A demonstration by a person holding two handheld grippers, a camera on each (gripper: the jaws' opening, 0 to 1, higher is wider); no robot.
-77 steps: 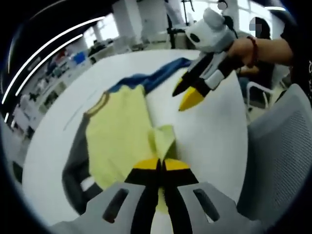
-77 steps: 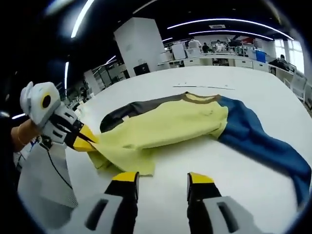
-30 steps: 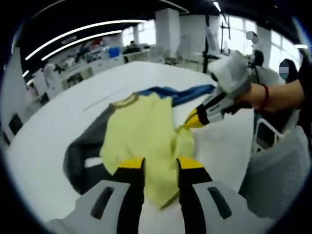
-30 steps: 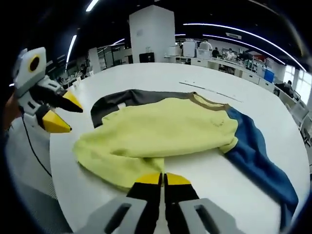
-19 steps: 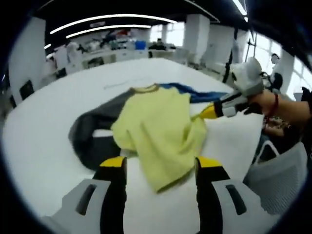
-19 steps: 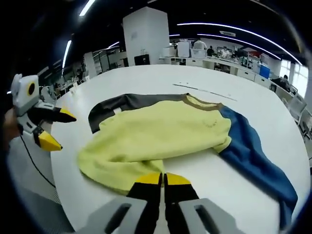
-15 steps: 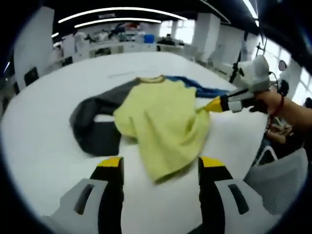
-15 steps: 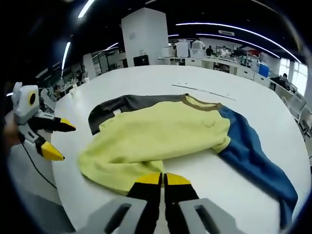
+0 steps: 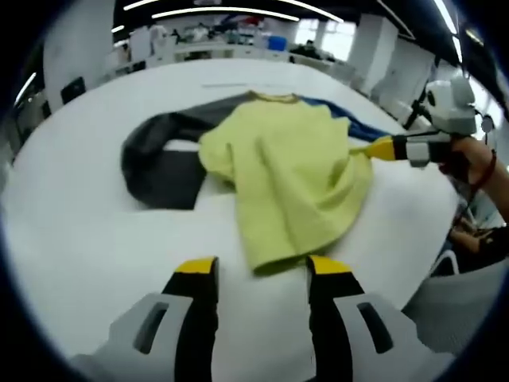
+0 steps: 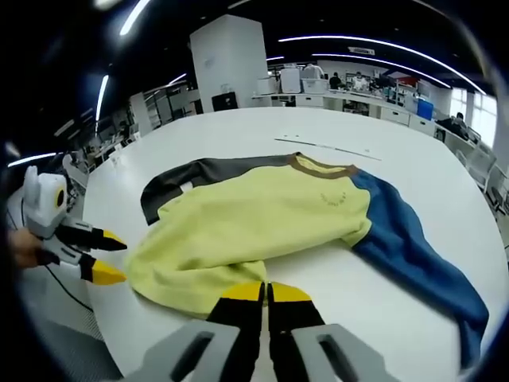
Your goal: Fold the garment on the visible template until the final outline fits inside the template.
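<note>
A long-sleeved garment lies on the white table [image 9: 71,239], with a yellow body [image 9: 290,171], a dark grey sleeve [image 9: 155,155] and a blue sleeve [image 10: 406,239]. My left gripper [image 9: 262,269] is open just short of the yellow hem, nothing between its fingers. In the right gripper view it [image 10: 110,256] hangs open at the table's left edge, held by a hand. My right gripper [image 10: 266,293] is shut at the folded yellow edge, which runs down to its tips. Seen from the left gripper view, the right gripper [image 9: 380,149] touches the body's right edge.
A thin line mark [image 10: 326,146] crosses the table beyond the collar. Bare white tabletop surrounds the garment. A grey chair [image 9: 469,302] and a person's hand [image 9: 473,163] are at the table's right edge. Desks and a white pillar [image 10: 231,68] stand far behind.
The left gripper, earlier shut on the yellow fabric, has let go and drawn back from the hem. The right gripper, earlier open, has shut at the yellow edge and stays there.
</note>
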